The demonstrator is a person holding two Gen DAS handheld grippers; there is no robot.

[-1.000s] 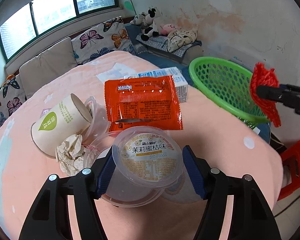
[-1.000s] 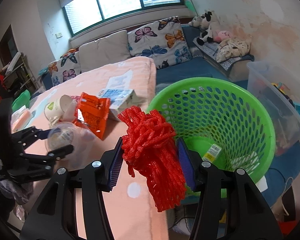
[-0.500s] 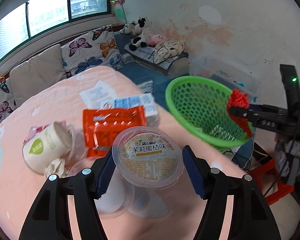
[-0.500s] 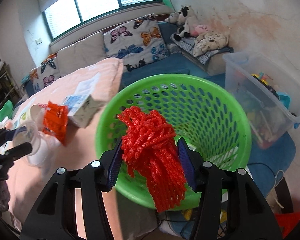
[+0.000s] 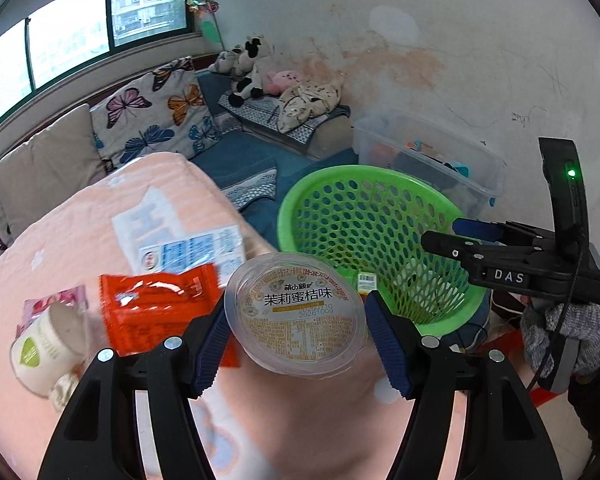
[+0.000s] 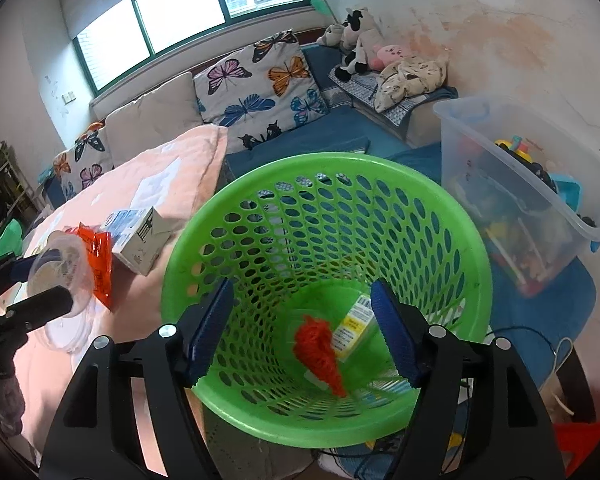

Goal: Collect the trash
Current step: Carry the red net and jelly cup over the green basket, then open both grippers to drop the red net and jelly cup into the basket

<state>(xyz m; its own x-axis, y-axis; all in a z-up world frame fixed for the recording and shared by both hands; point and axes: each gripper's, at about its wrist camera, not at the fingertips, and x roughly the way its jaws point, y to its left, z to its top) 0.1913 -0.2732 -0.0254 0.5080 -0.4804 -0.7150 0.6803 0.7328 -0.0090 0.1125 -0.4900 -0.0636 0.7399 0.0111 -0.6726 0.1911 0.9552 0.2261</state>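
— What do you see from the left wrist?

— The left gripper [image 5: 296,344] is clamped on a clear plastic cup [image 5: 296,314] with a printed lid, both blue pads against its sides. Behind it at ten o'clock lie an orange snack packet [image 5: 156,306] and a blue-and-white carton [image 5: 192,252] on the pink table cover [image 5: 80,216]; a tipped paper cup [image 5: 48,348] is at nine. The green basket [image 5: 364,184] stands at one o'clock, past the table edge. The right gripper [image 5: 440,234] reaches in from three o'clock over the rim, held by a gloved hand [image 5: 564,332].

— And from the right wrist?

— The right gripper [image 6: 300,330] hangs above the green basket [image 6: 472,240], its jaws just sprung apart and nothing between them. The red mesh net [image 6: 320,344] is down inside the basket, at six o'clock, beside a labelled wrapper [image 6: 350,332]. A clear storage bin [image 6: 540,184] of toys sits at three. At nine the left gripper [image 6: 40,280] carries the cup, with the orange packet and carton just behind.
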